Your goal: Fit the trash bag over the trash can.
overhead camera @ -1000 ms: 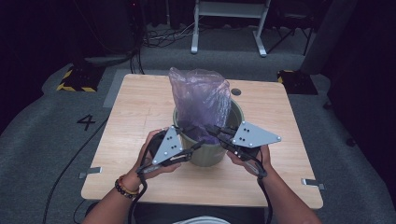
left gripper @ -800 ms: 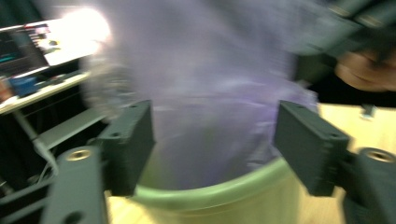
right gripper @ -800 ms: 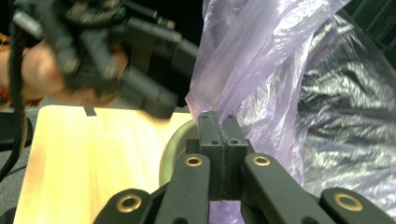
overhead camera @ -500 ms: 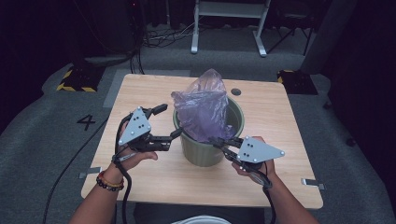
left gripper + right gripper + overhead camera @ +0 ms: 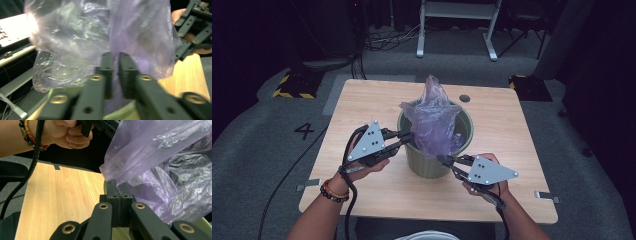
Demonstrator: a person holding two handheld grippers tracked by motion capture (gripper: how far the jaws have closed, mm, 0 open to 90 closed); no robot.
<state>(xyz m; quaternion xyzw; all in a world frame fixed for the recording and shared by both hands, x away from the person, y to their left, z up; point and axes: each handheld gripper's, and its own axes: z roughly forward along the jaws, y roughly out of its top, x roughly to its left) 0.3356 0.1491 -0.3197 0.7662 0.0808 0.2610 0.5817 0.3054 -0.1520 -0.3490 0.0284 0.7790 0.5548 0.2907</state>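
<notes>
A dark numeral "4" (image 5: 305, 131) stands on the grey floor (image 5: 257, 150) at the left of the frame, beside the table (image 5: 362, 100). Nothing else can be read.

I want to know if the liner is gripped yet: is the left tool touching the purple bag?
Touching. In the left gripper view, the left tool is pinching a fold of the purple bag between its closed jaws.

Dim room, grey carpet (image 5: 257, 150), wooden table (image 5: 372, 100)
</notes>
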